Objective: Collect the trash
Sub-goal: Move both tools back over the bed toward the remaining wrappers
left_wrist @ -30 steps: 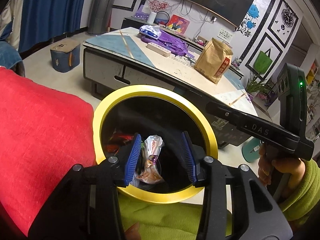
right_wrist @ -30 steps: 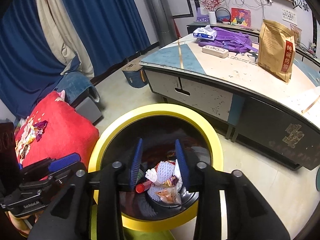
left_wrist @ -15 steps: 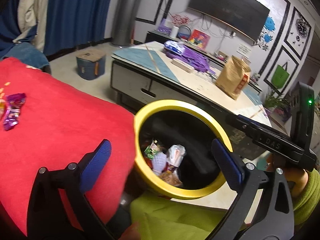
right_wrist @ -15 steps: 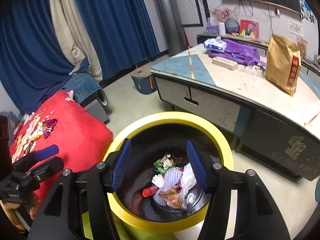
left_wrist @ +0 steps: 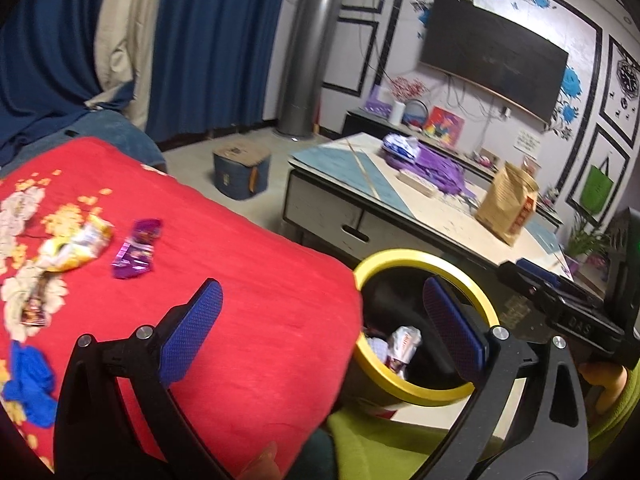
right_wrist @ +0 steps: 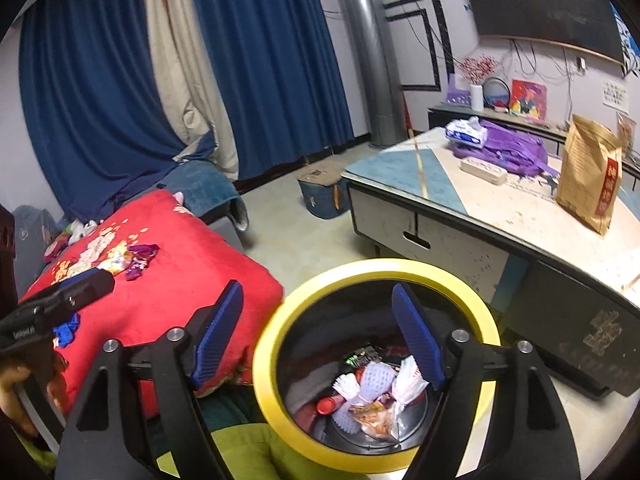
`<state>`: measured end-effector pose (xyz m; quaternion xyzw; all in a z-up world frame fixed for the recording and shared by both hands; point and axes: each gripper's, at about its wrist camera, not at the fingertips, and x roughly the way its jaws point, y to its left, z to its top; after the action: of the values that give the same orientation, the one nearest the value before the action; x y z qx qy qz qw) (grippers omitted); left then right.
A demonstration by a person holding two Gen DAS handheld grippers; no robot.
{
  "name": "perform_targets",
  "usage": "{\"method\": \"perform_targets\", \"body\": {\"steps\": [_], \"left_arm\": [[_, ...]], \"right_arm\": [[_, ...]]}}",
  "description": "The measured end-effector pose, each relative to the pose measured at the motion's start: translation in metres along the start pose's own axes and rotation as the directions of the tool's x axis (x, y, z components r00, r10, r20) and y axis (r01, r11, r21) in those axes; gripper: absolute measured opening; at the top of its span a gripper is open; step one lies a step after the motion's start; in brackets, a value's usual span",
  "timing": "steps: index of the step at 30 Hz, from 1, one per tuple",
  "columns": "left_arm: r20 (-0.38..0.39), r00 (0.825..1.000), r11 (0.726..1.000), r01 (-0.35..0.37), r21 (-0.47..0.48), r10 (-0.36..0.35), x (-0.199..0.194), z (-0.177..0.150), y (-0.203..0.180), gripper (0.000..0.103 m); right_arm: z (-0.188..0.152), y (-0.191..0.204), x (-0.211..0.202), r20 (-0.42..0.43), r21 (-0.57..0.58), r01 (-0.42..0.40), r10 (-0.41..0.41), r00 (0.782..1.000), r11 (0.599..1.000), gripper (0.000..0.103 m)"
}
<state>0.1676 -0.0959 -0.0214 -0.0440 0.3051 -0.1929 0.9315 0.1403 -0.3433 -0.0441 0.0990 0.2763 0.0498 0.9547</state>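
Observation:
A round bin with a yellow rim [right_wrist: 448,276] [left_wrist: 430,258] stands on the floor beside a red floral cushion [left_wrist: 248,280] [right_wrist: 176,264]. Wrappers and white foam nets [right_wrist: 372,392] lie inside the bin. On the cushion lie a purple wrapper [left_wrist: 138,248] [right_wrist: 140,260], a yellow-white wrapper [left_wrist: 76,246] and a blue scrap [left_wrist: 28,384]. My left gripper [left_wrist: 324,328] is open and empty, over the cushion's edge and the bin's rim. My right gripper [right_wrist: 318,336] hangs above the bin's left rim, its jaws still opening with nothing between them.
A low table [right_wrist: 460,200] behind the bin carries a brown paper bag [right_wrist: 588,176], a purple bag [right_wrist: 508,148] and a tissue pack [right_wrist: 466,132]. A small blue box [left_wrist: 240,170] sits on the floor. Blue curtains [right_wrist: 260,60] hang behind.
Both grippers opened and let their wrappers fall into the bin. Both have risen and swung left, so the cushion with its litter has come into view.

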Motion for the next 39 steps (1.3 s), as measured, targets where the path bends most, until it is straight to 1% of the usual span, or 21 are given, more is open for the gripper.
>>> {"method": "perform_targets", "body": {"steps": [7, 12, 18, 23, 28, 31, 34, 38, 39], "left_arm": [[0.060, 0.996, 0.997, -0.064, -0.039, 0.066, -0.025, 0.008, 0.026, 0.092], [0.099, 0.988, 0.992, -0.113, -0.051, 0.118, -0.040, 0.013, 0.040, 0.092], [0.126, 0.979, 0.986, -0.153, -0.061, 0.160, -0.056, 0.014, 0.055, 0.092], [0.145, 0.967, 0.978, -0.200, -0.067, 0.208, -0.067, 0.015, 0.069, 0.092], [0.149, 0.953, 0.964, -0.252, -0.087, 0.262, -0.075, 0.015, 0.087, 0.092], [0.153, 0.943, 0.952, -0.276, -0.135, 0.295, -0.083, 0.014, 0.105, 0.092], [0.146, 0.937, 0.941, -0.294, -0.165, 0.318, -0.089, 0.012, 0.122, 0.092], [0.114, 0.927, 0.921, -0.328, -0.211, 0.357, -0.094, 0.008, 0.150, 0.092], [0.108, 0.927, 0.918, -0.330, -0.220, 0.359, -0.094, 0.007, 0.155, 0.092]], "right_arm": [[-0.001, 0.027, -0.005, 0.008, -0.034, -0.047, 0.047, 0.999, 0.998, 0.082], [0.002, 0.044, -0.005, 0.003, -0.050, -0.077, 0.077, 0.997, 0.996, 0.083], [0.007, 0.071, -0.006, 0.003, -0.092, -0.118, 0.119, 0.993, 0.989, 0.083], [0.010, 0.094, -0.002, -0.012, -0.132, -0.162, 0.162, 0.987, 0.978, 0.083], [0.014, 0.123, 0.007, -0.033, -0.166, -0.220, 0.217, 0.976, 0.961, 0.084], [0.019, 0.143, 0.016, -0.047, -0.180, -0.251, 0.246, 0.968, 0.951, 0.084], [0.021, 0.159, 0.027, -0.067, -0.191, -0.274, 0.266, 0.962, 0.943, 0.085], [0.023, 0.181, 0.049, -0.106, -0.195, -0.295, 0.279, 0.954, 0.935, 0.085], [0.023, 0.186, 0.054, -0.112, -0.198, -0.296, 0.278, 0.954, 0.935, 0.085]]}}
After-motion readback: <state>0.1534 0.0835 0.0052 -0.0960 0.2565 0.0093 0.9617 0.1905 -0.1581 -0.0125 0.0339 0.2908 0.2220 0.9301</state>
